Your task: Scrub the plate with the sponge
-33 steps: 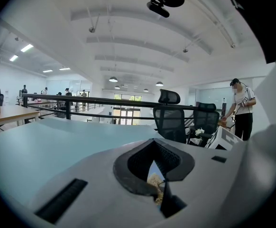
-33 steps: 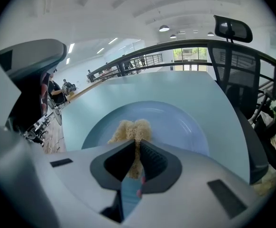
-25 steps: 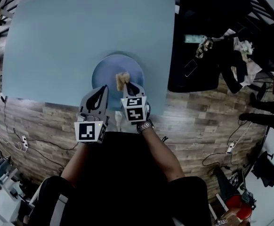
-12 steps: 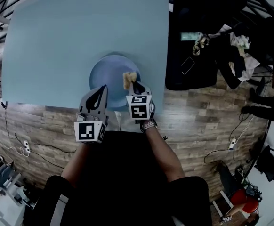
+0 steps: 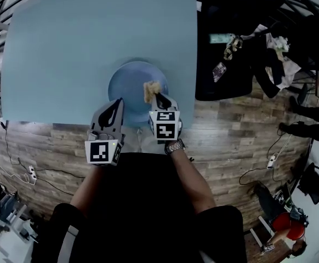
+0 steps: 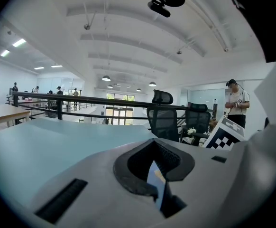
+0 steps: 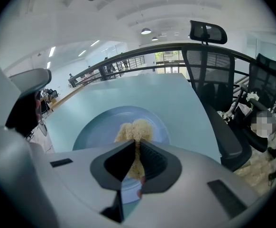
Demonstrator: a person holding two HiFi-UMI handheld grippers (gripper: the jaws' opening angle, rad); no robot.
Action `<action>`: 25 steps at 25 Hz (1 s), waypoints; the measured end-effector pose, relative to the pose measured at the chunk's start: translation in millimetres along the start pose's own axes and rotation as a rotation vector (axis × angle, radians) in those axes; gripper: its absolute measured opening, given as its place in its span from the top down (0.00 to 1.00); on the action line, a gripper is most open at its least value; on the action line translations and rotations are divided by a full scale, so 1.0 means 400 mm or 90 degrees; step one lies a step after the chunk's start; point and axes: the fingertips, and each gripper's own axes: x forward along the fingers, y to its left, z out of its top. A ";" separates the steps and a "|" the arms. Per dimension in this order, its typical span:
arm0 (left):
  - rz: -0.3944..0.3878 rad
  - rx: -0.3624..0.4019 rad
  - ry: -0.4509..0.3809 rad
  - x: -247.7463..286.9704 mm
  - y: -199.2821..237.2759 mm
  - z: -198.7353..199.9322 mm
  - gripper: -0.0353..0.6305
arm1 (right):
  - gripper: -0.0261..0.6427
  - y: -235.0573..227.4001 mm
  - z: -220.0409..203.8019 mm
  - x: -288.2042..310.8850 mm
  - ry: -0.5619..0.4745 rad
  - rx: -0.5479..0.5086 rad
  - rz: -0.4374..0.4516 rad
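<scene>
Right gripper (image 5: 158, 98) jaws clamped the tan sponge (image 7: 135, 132), pressed on the right half of the blue plate (image 5: 127, 84). Left gripper (image 5: 118, 104) jaws nearly together, nothing held, tips over the plate's near-left rim. Plate sat near the front edge of the light-blue table (image 5: 94, 37). Wood floor (image 5: 231, 141); black office chairs (image 7: 209, 70) beyond the table's right side.

sponge (image 5: 151, 90) on plate (image 5: 125, 84) on table (image 5: 88, 37)

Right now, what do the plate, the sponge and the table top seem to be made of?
Plate: smooth blue, faintly glossy, perhaps plastic or glazed ceramic.
Sponge: yellowish, rough and crumbly, like foam or fibre.
Table top: matte pale blue, seamless, likely laminate.
</scene>
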 end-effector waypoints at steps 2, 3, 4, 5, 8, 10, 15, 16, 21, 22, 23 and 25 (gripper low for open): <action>-0.001 -0.001 0.002 -0.013 0.016 -0.003 0.94 | 0.91 0.041 -0.003 0.002 0.004 -0.003 0.012; -0.001 0.000 0.004 -0.021 0.023 -0.002 0.94 | 0.91 0.065 -0.008 0.002 0.010 -0.004 0.019; 0.000 0.002 0.005 -0.030 0.031 0.000 0.94 | 0.91 0.089 -0.012 0.002 0.014 -0.006 0.027; 0.001 0.003 0.007 -0.039 0.038 0.005 0.94 | 0.91 0.114 -0.015 0.001 0.016 -0.009 0.035; 0.003 0.005 0.005 -0.060 0.059 0.014 0.94 | 0.91 0.185 -0.026 0.007 0.021 -0.022 0.056; 0.005 0.006 0.004 -0.071 0.073 0.010 0.94 | 0.91 0.227 -0.033 0.016 0.026 -0.032 0.071; 0.014 0.007 0.017 -0.097 0.096 -0.002 0.94 | 0.91 0.302 -0.043 0.035 0.036 -0.057 0.097; 0.012 0.006 0.018 -0.097 0.097 -0.003 0.94 | 0.91 0.309 -0.043 0.041 0.036 -0.059 0.100; 0.010 0.000 0.017 -0.100 0.111 -0.006 0.94 | 0.91 0.342 -0.064 0.068 0.039 -0.058 0.117; 0.007 0.000 0.015 -0.099 0.113 -0.004 0.94 | 0.91 0.345 -0.069 0.070 0.044 -0.058 0.116; 0.004 0.001 0.014 -0.097 0.114 -0.004 0.94 | 0.91 0.345 -0.072 0.073 0.046 -0.058 0.114; -0.002 0.005 0.014 -0.093 0.112 -0.005 0.94 | 0.91 0.338 -0.073 0.076 0.042 -0.054 0.108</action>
